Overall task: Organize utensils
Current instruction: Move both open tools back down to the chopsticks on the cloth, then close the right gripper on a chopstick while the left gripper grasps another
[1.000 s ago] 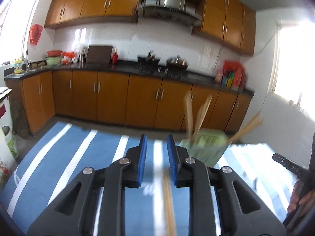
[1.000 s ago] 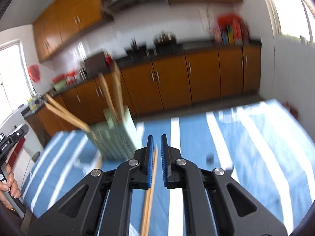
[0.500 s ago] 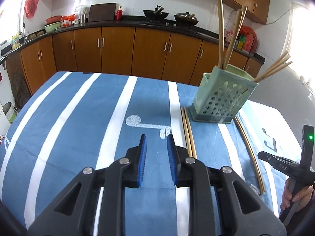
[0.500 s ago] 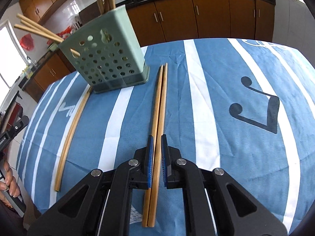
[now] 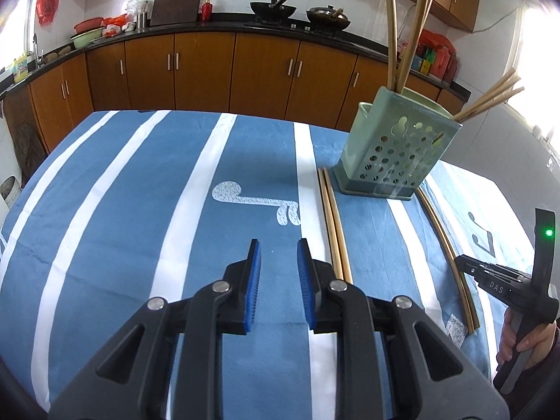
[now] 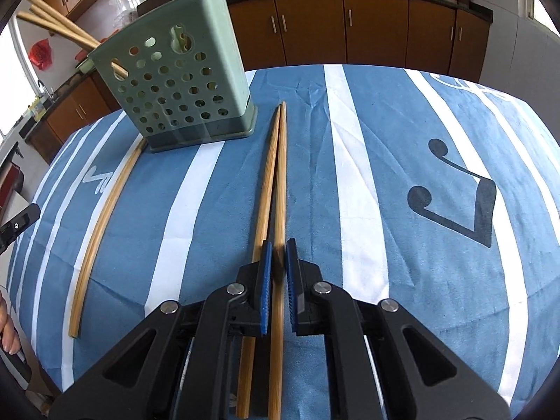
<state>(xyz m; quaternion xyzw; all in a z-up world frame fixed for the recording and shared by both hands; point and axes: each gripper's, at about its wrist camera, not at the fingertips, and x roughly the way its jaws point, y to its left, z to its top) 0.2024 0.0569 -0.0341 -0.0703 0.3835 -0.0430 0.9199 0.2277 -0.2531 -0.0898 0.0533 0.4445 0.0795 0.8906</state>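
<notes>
On the blue striped cloth (image 6: 420, 147), a green perforated holder (image 6: 175, 87) stands with chopsticks upright inside; another pair (image 6: 101, 217) lies beside it. The right gripper (image 6: 276, 255) is clamped on one chopstick (image 6: 280, 189) lying flat. The left gripper (image 5: 276, 262) hovers slightly parted, empty.

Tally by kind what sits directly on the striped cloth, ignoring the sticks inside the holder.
Green perforated holder: 1
Chopstick pairs lying flat: 2
Total: 3
</notes>
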